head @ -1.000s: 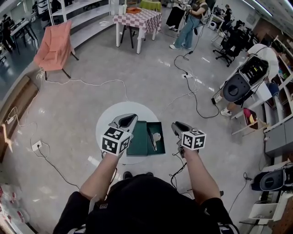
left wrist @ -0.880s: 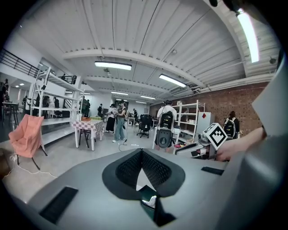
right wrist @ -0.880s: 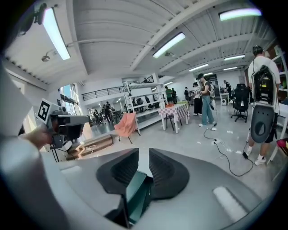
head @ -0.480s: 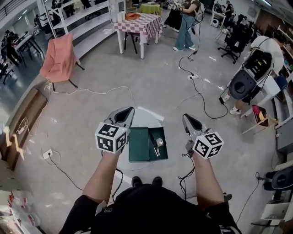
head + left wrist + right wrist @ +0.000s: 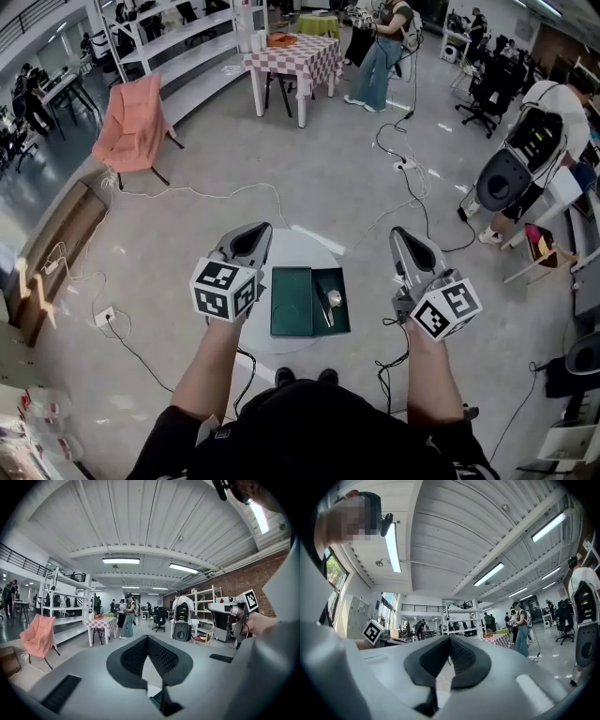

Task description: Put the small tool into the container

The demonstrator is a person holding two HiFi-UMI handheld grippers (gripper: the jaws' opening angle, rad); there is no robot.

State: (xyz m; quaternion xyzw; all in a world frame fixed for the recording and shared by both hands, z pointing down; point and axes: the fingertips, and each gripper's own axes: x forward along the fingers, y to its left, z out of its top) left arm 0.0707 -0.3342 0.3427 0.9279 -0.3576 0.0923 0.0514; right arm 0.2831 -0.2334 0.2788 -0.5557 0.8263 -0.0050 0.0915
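The tool point(image 5: 333, 300) lay in the box point(image 5: 291, 305) on the table point(image 5: 305, 249). The left hand-held gripper point(image 5: 262, 231) and right hand-held gripper point(image 5: 399, 234) were clenched and empty. The job looked done, so next they only had to rest.

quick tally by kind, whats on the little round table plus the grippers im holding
green container: 1
small tool, lying in the container: 1
grippers: 2 (left gripper, right gripper)
total: 4

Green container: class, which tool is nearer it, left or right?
Left. The left tool hangs beside the green container on its left; the right tool, jaws closing on nothing, stands farther off on its right.
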